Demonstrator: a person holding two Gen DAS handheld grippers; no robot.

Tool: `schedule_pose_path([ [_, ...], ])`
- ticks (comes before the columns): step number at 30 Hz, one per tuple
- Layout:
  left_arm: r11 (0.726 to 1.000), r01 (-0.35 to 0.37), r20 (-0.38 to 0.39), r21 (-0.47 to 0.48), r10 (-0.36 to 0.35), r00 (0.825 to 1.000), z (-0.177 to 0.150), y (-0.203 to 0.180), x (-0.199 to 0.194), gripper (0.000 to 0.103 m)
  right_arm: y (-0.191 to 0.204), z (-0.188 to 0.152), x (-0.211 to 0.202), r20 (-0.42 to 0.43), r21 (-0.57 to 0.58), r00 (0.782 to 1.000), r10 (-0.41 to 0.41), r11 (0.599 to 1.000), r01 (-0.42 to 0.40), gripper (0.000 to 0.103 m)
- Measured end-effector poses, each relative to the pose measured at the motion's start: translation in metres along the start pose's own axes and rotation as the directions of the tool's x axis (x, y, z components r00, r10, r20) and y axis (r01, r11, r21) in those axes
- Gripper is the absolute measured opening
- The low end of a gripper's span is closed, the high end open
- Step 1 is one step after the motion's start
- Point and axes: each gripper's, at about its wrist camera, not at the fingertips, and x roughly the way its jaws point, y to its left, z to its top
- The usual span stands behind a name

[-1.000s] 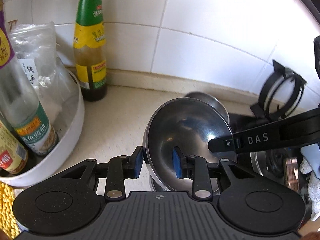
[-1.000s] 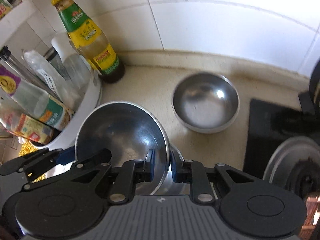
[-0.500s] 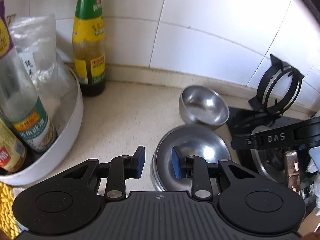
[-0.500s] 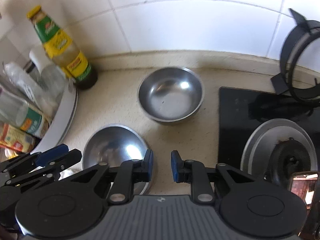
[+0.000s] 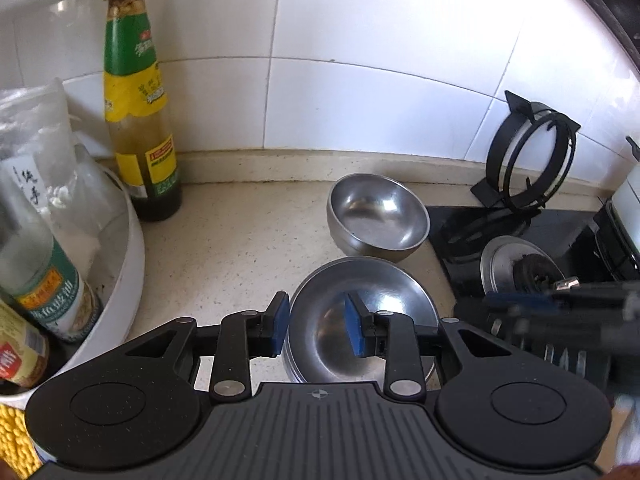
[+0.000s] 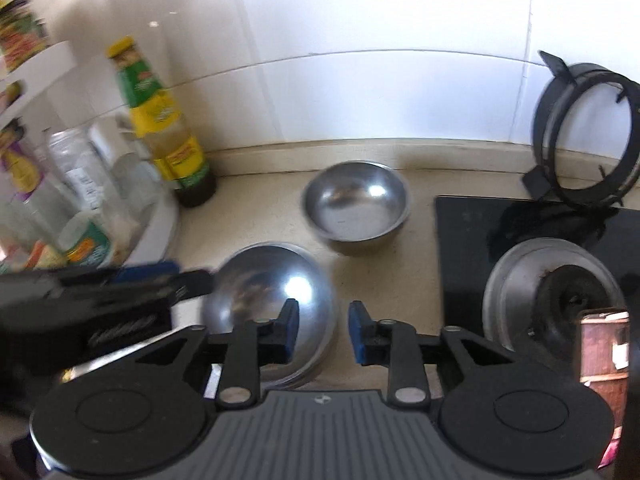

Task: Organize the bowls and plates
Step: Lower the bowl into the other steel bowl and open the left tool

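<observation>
Wide shallow steel bowl (image 5: 360,320), tilted and gripped a second ago, now flat on stack, just in front of deep round steel bowl (image 5: 378,216). Left gripper (image 5: 316,330) and right gripper (image 6: 322,332): jaws just opened, apart, nothing clamped. Stacking step judged complete; deep bowl remains.

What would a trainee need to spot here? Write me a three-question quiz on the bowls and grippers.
1. True or false: the left gripper is clamped on the rim of the stacked bowls.
2. Which stands nearest the small steel bowl? A) sauce bottle B) black hob C) white tray
3. Fill in: between its fingertips the right gripper holds ____.

Key
1. False: its jaws have just been opening and straddle the rim without pressing it.
2. B
3. Nothing; its jaws have just been opening beside the stack.
</observation>
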Motion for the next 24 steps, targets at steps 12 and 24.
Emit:
schedule_pose_path([
  [12,0.998,0.047,0.045,0.045,-0.049,0.998,0.012,0.005,-0.002,0.065,-0.005,-0.013,0.0,0.019,0.13,1.0,0.011,0.991,-0.013,0.048],
  [24,0.997,-0.049,0.048,0.052,0.046,0.998,0.017,-0.006,-0.005,0.069,-0.016,0.007,0.013,0.031,0.121,0.99,0.141,0.982,-0.143,0.054],
])
